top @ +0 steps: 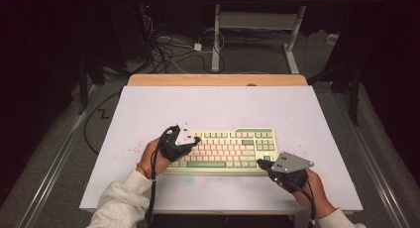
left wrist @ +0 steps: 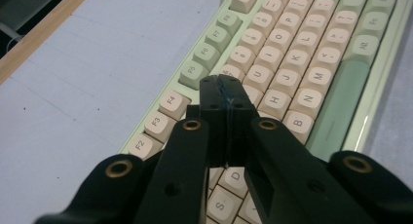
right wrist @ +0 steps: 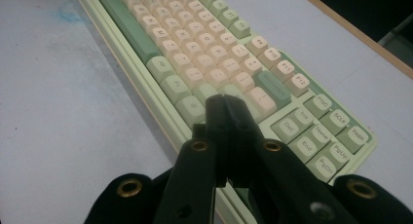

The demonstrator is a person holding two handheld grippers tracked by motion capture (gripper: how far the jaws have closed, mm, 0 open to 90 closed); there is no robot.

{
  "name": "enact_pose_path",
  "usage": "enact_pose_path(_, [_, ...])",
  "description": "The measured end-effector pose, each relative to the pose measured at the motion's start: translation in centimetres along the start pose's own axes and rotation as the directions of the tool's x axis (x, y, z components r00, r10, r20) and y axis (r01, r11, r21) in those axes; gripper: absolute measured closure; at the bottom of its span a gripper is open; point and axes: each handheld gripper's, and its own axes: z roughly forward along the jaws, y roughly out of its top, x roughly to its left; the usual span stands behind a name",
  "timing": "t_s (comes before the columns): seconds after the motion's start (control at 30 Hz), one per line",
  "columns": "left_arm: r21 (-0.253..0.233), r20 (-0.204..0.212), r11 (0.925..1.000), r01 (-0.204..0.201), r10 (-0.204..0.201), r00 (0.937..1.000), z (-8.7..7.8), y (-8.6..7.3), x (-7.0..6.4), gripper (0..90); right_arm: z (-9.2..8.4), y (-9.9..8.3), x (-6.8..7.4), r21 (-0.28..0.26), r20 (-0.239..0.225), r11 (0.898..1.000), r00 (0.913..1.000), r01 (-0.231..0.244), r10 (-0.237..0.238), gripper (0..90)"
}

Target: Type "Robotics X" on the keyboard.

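So both grippers, left (top: 197,139) and right (top: 261,163), hover clenched and empty over the keyboard (top: 223,149) near the table's (top: 148,109) front edge; looks like typing's underway.

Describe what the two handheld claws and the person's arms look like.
Each hand carries a black two-jaw claw: the left claw and the right claw. Both bear a grey three-cornered plate dotted with small holes on top, and a black cable trails back along each forearm. Up close, the black arms have brass-coloured rivets. The person wears a light grey sweatshirt sleeve.
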Motion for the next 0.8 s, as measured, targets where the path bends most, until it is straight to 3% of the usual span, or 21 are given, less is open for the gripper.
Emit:
enact_pose_path(0.37, [-0.044,-0.025,0.999,-0.003,0.002,0.9997,-1.0,-0.5,-0.4,87.4,-0.1,-0.1,-0.2,-0.004,0.002,1.0,1.0,-0.008,0.008,90.0])
enact_pose_path(0.8, [-0.049,-0.041,0.9983,-0.031,0.029,0.9987,-1.8,-1.2,-1.1,87.4,-0.1,-0.2,-0.4,-0.001,0.006,1.0,0.9999,-0.016,0.016,90.0])
